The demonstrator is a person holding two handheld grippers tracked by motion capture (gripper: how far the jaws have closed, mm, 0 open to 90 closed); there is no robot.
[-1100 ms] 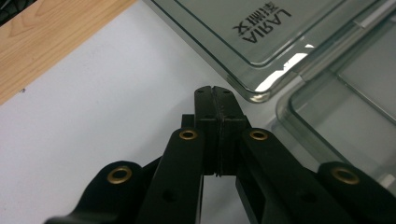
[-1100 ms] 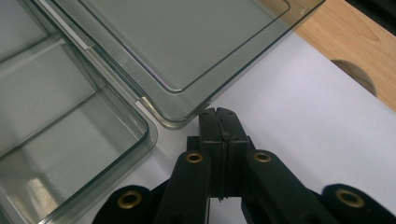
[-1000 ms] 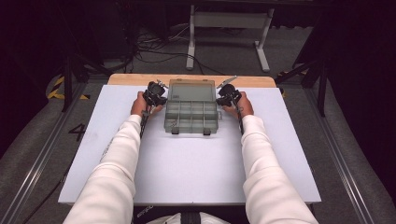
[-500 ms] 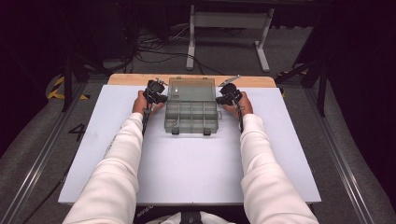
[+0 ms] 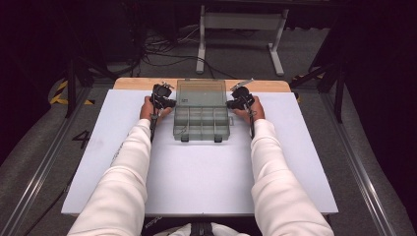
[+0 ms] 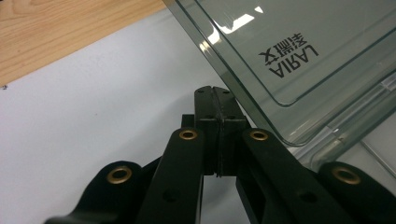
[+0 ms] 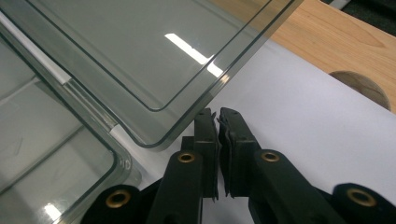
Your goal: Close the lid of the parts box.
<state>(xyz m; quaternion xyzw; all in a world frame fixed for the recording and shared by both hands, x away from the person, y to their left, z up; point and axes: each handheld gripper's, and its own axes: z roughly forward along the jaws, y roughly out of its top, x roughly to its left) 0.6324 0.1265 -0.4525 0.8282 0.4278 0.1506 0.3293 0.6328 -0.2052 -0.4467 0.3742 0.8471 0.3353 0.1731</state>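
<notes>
High view: against the earlier pictures little has changed; both hands stay at the box's (image 5: 201, 110) sides near the table's far edge, so the lid (image 5: 201, 92) is probably just settled open, tilted back. Left gripper (image 5: 163, 96) is clenched on nothing beside the lid's corner; right gripper (image 5: 239, 98) likewise, jaws nearly touching. White table (image 5: 196, 177) lies open nearer the person; the wood strip (image 5: 133, 83) behind leaves little room.

Dim lab or studio, white-topped table (image 5: 196, 182), floor cables (image 5: 162, 51), metal stand legs (image 5: 238, 22), hazard tape (image 5: 61, 91)
</notes>
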